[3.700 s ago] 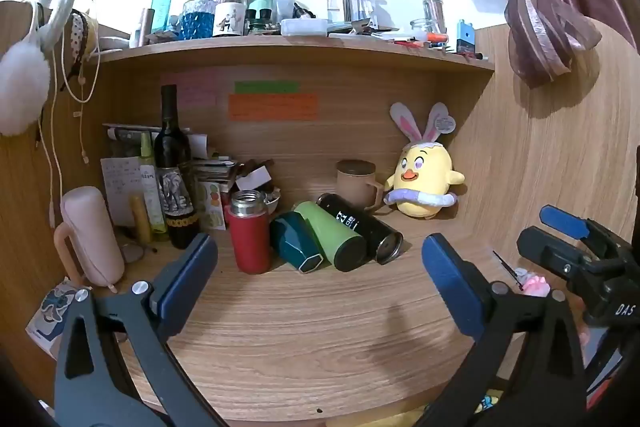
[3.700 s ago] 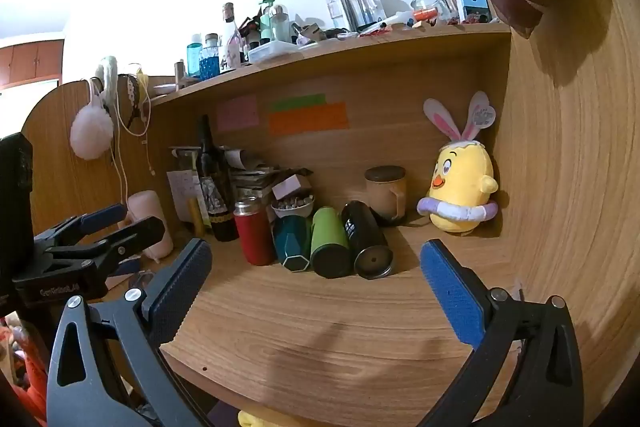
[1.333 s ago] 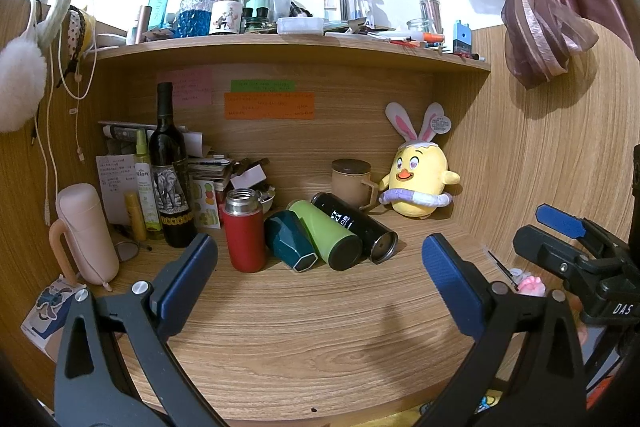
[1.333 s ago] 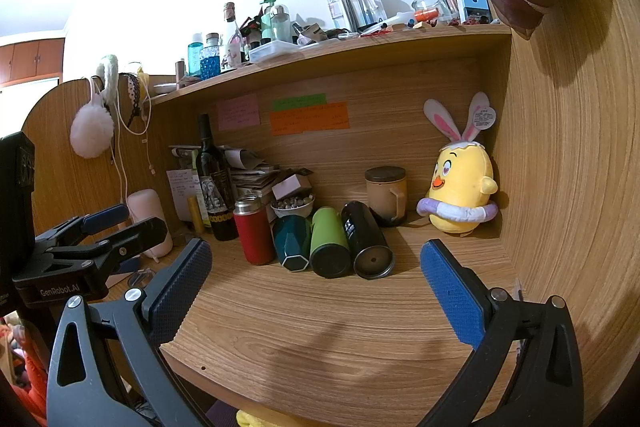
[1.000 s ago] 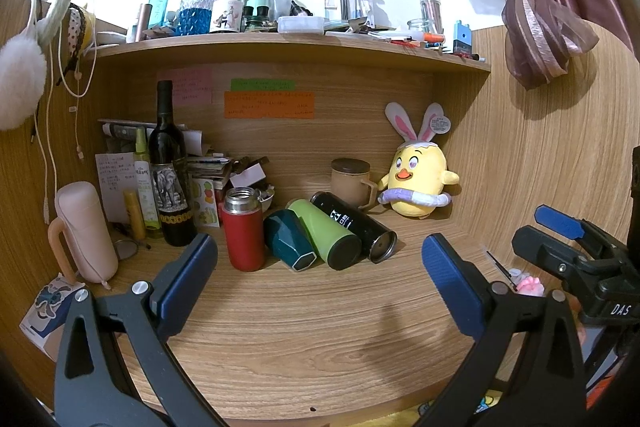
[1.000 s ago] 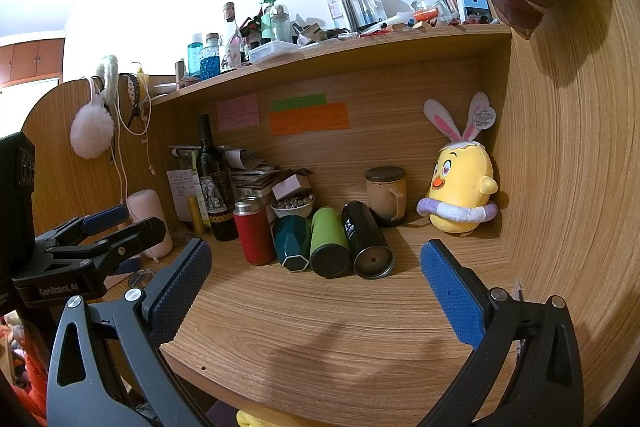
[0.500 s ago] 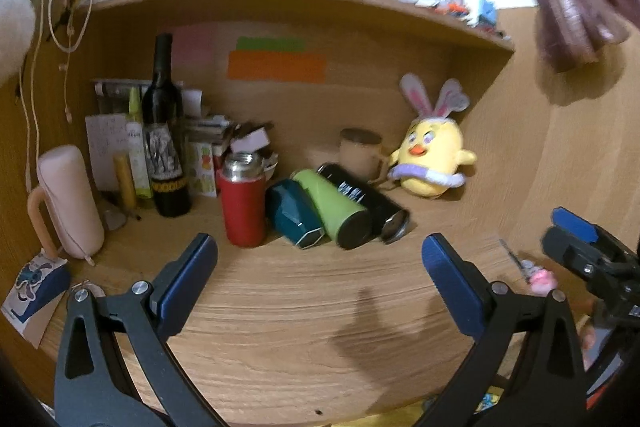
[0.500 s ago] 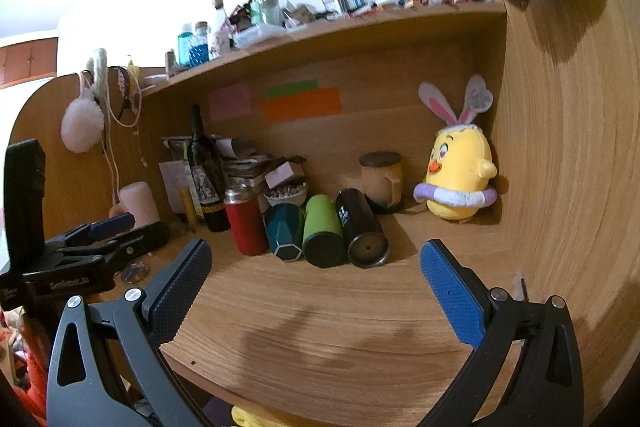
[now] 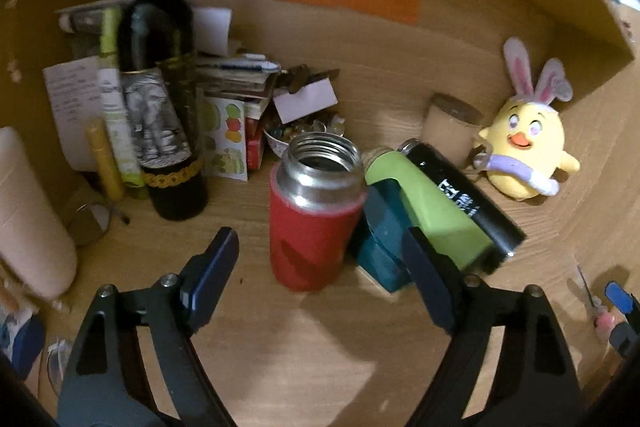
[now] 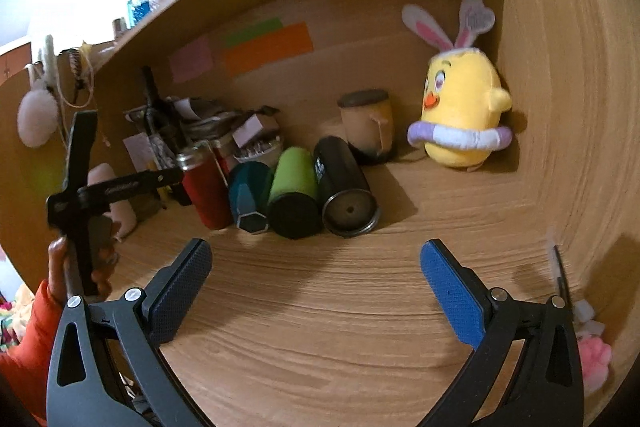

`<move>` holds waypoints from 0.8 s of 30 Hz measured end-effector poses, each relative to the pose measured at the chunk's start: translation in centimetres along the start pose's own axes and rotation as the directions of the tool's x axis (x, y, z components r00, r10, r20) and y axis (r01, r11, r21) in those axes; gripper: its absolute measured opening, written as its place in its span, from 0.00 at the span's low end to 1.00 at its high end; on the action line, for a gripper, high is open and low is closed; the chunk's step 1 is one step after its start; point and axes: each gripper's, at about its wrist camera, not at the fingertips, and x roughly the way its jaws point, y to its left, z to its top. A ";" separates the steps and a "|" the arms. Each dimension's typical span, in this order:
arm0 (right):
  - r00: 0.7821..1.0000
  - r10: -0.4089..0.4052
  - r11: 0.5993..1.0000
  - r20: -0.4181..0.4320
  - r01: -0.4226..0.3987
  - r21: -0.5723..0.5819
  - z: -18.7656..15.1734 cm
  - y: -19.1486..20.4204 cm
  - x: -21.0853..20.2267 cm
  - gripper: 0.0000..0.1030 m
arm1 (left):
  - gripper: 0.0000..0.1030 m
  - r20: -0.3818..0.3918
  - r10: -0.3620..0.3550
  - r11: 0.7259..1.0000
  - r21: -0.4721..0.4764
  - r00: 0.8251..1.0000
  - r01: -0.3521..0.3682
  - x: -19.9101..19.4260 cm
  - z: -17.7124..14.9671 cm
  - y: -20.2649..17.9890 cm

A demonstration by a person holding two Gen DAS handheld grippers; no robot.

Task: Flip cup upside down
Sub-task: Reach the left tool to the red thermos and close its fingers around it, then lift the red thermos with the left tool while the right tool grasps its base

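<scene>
A red flask cup (image 9: pixel 312 215) with a steel open mouth stands upright on the wooden desk; it also shows in the right wrist view (image 10: pixel 206 189). My left gripper (image 9: pixel 320 279) is open, just in front of it, a finger on each side, not touching. Beside the cup lie a teal cup (image 9: pixel 380 251), a green cup (image 9: pixel 436 211) and a black cup (image 9: pixel 464 195) on their sides. My right gripper (image 10: pixel 316 291) is open and empty over the desk, in front of the lying cups (image 10: pixel 296 191).
A wine bottle (image 9: pixel 160 75), papers and a small bowl (image 9: pixel 304 131) crowd the back left. A beige lidded mug (image 9: pixel 452 127) and a yellow chick toy (image 9: pixel 524 151) stand at the back right. A pink container (image 9: pixel 28 219) stands at the left. Shelf wall rises on the right.
My left gripper has moved forward and down toward the red cup, which now fills the middle of its view. My right gripper has moved forward a little. Both stay open.
</scene>
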 end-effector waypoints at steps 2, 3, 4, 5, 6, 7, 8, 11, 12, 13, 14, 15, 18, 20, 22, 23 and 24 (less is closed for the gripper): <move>1.000 0.004 1.000 -0.020 -0.004 0.007 0.0 -0.3 0.9 1.00 | 0.82 -0.013 0.007 1.000 0.014 1.000 -0.007 1.3 0.4 -0.2; 1.000 0.003 1.000 -0.025 -0.003 0.007 -0.1 -0.4 1.2 1.00 | 0.81 -0.019 0.018 1.000 0.024 1.000 -0.018 1.8 0.5 -0.3; 0.999 0.003 1.000 -0.032 -0.003 0.007 -0.1 -0.4 1.4 1.00 | 0.79 -0.026 0.029 0.999 0.032 0.999 -0.029 2.3 0.7 -0.4; 0.999 0.004 1.000 -0.039 -0.003 0.008 -0.1 -0.4 1.6 1.00 | 0.78 -0.033 0.034 0.999 0.039 0.999 -0.033 2.9 0.8 -0.4; 0.999 0.004 1.000 -0.044 -0.004 0.008 -0.2 -0.5 1.8 1.00 | 0.76 -0.042 0.035 0.999 0.041 0.998 -0.034 3.4 1.0 -0.4; 0.999 0.005 1.000 -0.049 -0.005 0.009 -0.2 -0.6 1.9 1.00 | 0.70 -0.051 0.034 0.999 0.039 0.998 -0.032 3.9 1.2 -0.3; 0.999 0.006 1.000 -0.052 -0.006 0.009 -0.3 -0.6 2.1 1.00 | 0.66 -0.062 0.029 0.999 0.039 0.998 -0.027 4.4 1.3 -0.2; 0.998 0.010 1.000 -0.061 -0.009 0.014 -0.3 -0.7 2.3 1.00 | 0.61 -0.070 0.016 0.999 0.030 0.997 -0.014 4.9 1.4 0.2; 0.998 0.011 1.000 -0.062 -0.010 0.015 -0.4 -0.7 2.3 1.00 | 0.61 -0.064 0.018 0.999 0.032 0.998 -0.016 4.9 1.4 0.2; 0.998 0.013 1.000 -0.064 -0.012 0.015 -0.4 -0.7 2.3 1.00 | 0.60 -0.060 0.022 0.999 0.037 0.998 -0.020 4.8 1.3 0.1; 0.998 0.015 1.000 -0.066 -0.014 0.015 -0.4 -0.7 2.3 1.00 | 0.60 -0.056 0.030 0.999 0.043 0.998 -0.027 4.7 1.2 0.0; 0.998 0.016 1.000 -0.067 -0.015 0.015 -0.5 -0.6 2.3 1.00 | 0.60 -0.051 0.039 0.998 0.053 0.998 -0.037 4.4 1.1 -0.1; 0.997 0.021 1.000 -0.071 -0.021 0.006 -0.6 -0.2 2.2 1.00 | 0.59 -0.049 0.049 0.996 0.079 0.998 -0.045 3.4 0.6 -0.4; 0.997 0.026 1.000 -0.076 -0.026 -0.002 -0.8 0.1 2.2 1.00 | 0.59 -0.057 0.032 0.996 0.083 0.998 -0.027 2.5 0.1 -0.7; 0.996 0.035 0.999 -0.081 -0.037 -0.013 -1.0 0.6 2.1 1.00 | 0.59 -0.061 0.010 0.996 0.088 0.998 -0.004 1.3 -0.4 -1.0; 0.996 0.041 0.999 -0.083 -0.042 -0.021 -1.2 0.9 2.1 1.00 | 0.59 -0.060 -0.006 0.996 0.093 0.998 0.011 0.6 -0.7 -1.3; 0.995 0.045 0.998 -0.085 -0.047 -0.027 -1.4 1.1 2.1 1.00 | 0.59 -0.059 -0.023 0.995 0.101 0.998 0.029 -0.1 -1.1 -1.7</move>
